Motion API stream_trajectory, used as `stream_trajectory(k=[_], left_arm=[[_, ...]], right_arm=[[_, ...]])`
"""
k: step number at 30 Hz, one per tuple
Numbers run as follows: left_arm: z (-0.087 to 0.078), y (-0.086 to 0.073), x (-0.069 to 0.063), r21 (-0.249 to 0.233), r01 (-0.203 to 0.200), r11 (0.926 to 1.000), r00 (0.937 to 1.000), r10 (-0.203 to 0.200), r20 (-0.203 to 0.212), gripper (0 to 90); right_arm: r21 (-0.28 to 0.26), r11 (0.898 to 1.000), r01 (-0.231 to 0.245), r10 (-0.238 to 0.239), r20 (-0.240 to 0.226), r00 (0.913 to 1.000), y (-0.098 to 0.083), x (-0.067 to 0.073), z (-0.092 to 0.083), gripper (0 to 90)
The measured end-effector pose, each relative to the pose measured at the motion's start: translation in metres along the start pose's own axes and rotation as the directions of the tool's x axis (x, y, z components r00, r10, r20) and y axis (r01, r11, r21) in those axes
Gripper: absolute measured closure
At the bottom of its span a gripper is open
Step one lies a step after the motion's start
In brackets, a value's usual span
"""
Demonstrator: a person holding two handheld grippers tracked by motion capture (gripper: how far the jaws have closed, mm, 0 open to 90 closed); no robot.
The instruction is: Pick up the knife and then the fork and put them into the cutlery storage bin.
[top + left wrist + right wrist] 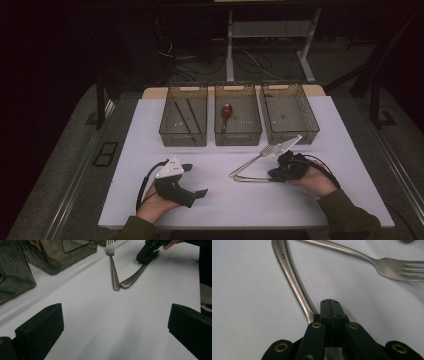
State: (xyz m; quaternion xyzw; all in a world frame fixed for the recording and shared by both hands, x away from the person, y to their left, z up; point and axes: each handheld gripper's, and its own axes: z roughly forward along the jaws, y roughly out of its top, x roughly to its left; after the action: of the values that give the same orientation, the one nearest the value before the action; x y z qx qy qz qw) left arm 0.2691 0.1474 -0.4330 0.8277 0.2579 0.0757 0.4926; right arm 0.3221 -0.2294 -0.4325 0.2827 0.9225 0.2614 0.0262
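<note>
Currently the right gripper [274, 174] is clenched on the blade end of a steel knife [291, 277] lying flat on the white tabletop [225, 200], its handle tip touching the handle of a fork [113, 267]. Nearby, the left gripper [196, 181] rests with jaws spread, grasping nothing, before 3 bins [183, 131].

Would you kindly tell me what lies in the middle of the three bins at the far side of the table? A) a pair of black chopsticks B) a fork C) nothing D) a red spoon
D: in the high view, a red spoon lies inside the middle bin.
</note>
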Motion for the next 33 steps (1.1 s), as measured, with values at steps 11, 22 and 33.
stream_trajectory(k=[11, 22, 33], left_arm=[[-0.003, 0.000, 0.000, -0.006, 0.008, 1.0000, 1.0000, -0.008, -0.005, 0.0], [-0.005, -0.003, -0.004, -0.010, 0.007, 0.9999, 1.0000, -0.007, -0.003, 0.0], [-0.002, -0.005, 0.000, -0.001, -0.022, 0.9997, 0.9997, 0.022, 0.009, 0.0]], right_arm=[[-0.111, 0.993, -0.030, 0.023, -0.063, 0.9978, -0.004, -0.009, -0.017, 75.1], [-0.099, 0.985, 0.138, -0.145, -0.068, 0.9870, 0.009, 0.004, -0.028, 49.2], [0.047, 0.957, 0.287, -0.285, -0.044, 0.9575, 0.032, 0.020, -0.014, 54.7]])
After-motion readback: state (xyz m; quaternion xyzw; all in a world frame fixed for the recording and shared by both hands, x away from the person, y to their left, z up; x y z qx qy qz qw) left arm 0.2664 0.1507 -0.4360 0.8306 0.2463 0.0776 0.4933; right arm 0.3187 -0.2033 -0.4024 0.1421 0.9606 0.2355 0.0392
